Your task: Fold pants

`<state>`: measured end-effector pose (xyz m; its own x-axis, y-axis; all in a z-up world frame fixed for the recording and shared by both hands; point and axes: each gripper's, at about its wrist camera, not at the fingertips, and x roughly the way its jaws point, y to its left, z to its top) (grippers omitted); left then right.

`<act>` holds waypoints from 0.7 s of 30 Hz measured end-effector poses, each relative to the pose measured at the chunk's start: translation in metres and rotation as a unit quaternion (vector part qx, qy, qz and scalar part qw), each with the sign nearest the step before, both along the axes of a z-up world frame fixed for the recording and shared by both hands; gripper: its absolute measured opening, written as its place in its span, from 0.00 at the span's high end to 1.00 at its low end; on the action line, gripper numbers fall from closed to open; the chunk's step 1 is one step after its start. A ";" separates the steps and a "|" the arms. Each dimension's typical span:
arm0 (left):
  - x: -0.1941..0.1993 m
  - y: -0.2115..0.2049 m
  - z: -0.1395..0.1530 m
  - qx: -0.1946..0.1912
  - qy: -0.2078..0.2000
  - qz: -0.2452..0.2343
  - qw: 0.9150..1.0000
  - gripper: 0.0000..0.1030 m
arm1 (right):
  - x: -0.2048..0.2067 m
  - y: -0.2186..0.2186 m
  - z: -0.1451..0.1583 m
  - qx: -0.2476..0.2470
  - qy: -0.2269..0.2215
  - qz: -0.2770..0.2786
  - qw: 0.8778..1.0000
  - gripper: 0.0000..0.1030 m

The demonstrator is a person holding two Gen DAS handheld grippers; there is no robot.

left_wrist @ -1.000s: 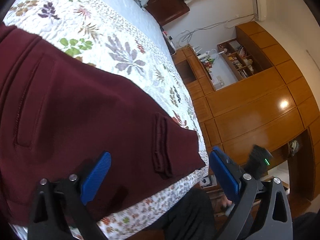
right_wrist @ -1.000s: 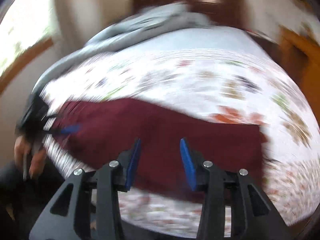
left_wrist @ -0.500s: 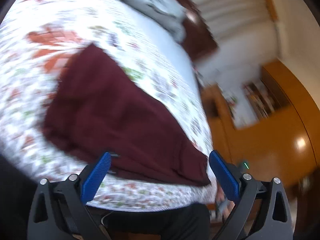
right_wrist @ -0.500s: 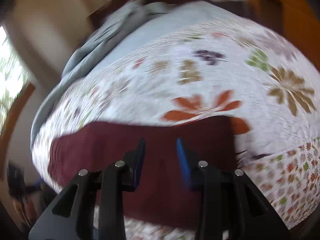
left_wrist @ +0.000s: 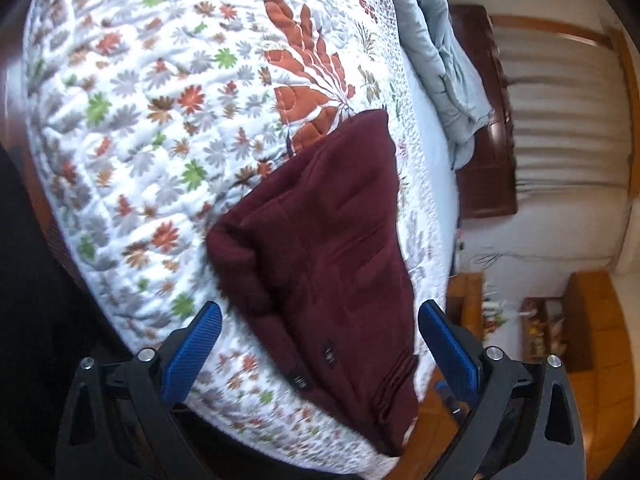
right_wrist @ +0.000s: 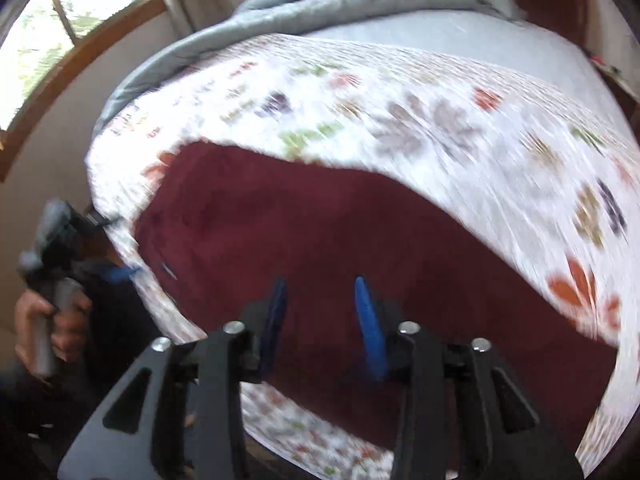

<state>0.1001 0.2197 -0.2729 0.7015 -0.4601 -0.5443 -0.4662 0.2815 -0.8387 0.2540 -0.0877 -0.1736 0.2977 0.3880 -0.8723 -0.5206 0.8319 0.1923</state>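
Looking along both grippers, we see the dark red pants (left_wrist: 320, 240) lying flat on the flowered quilt (left_wrist: 140, 120), near the edge of the bed that is closest to us. Our left gripper (left_wrist: 320, 344) is wide open and holds nothing; the waistband end with two small buttons lies just ahead between its blue fingers. Our right gripper (right_wrist: 320, 320) hovers over the middle of the pants (right_wrist: 360, 232), its jaws partly apart and empty. We judge the cloth soft, rather thick and not slippery, so it will drape and bend easily but keep a crease. We think the best hold is at the waistband corner and the leg hem. No brand or writing can be read
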 end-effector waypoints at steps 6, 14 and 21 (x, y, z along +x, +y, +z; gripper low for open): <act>0.011 -0.003 -0.011 0.000 -0.005 0.002 1.000 0.04 | 0.078 0.076 0.034 -0.001 0.079 0.098 0.992 0.21; 0.013 -0.004 -0.013 -0.001 -0.020 -0.007 1.000 0.04 | 0.119 0.121 0.010 -0.053 0.121 0.146 0.980 0.21; 0.008 -0.008 -0.017 -0.001 -0.019 0.000 1.000 0.04 | 0.136 0.148 -0.003 -0.093 0.142 0.196 0.966 0.19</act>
